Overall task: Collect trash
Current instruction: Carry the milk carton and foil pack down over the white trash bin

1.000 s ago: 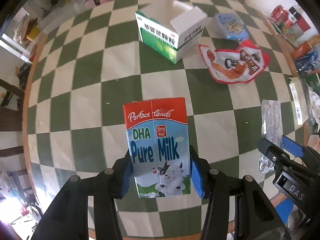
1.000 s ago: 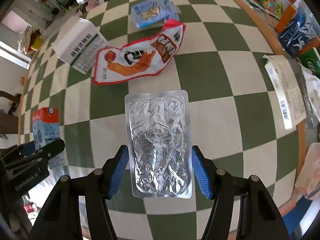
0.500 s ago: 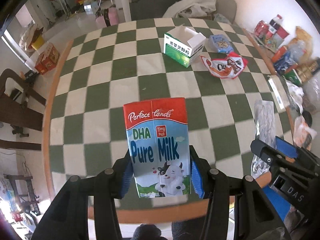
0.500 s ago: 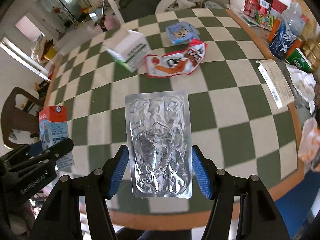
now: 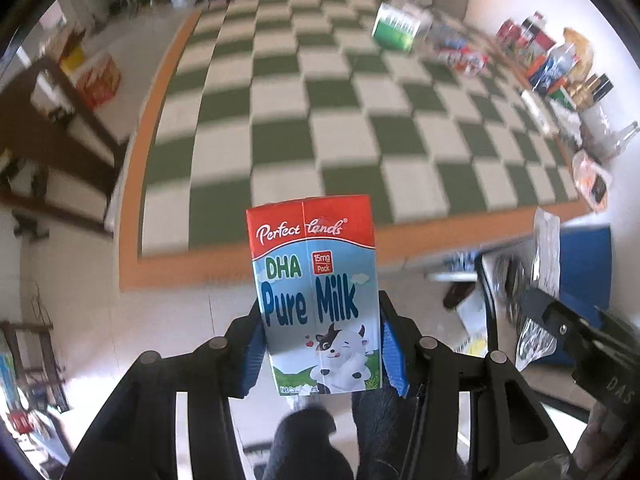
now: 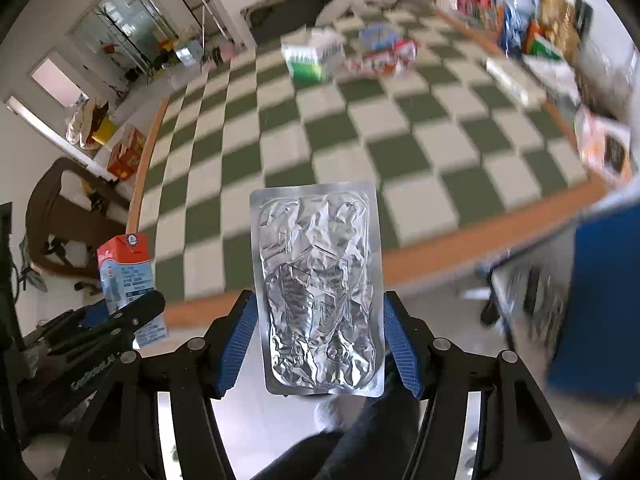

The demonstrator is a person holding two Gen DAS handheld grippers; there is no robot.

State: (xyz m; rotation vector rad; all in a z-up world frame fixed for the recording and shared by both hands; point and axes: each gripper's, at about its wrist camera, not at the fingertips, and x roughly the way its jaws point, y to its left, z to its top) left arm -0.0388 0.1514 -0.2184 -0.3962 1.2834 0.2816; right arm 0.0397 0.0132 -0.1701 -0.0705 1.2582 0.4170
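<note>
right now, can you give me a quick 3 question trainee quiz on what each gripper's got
1. True or false: the left gripper is shut on the red and blue Pure Milk carton.
2. The right gripper holds: A) green and white box B) crinkled silver foil pouch C) nothing.
3. Fill in: both held items hang beyond the orange edge of the green and white checkered ____.

Key: 1 true; 2 B; 3 table.

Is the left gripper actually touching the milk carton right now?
Touching. The left wrist view shows the left gripper with both blue pads pressed against the sides of the milk carton.
</note>
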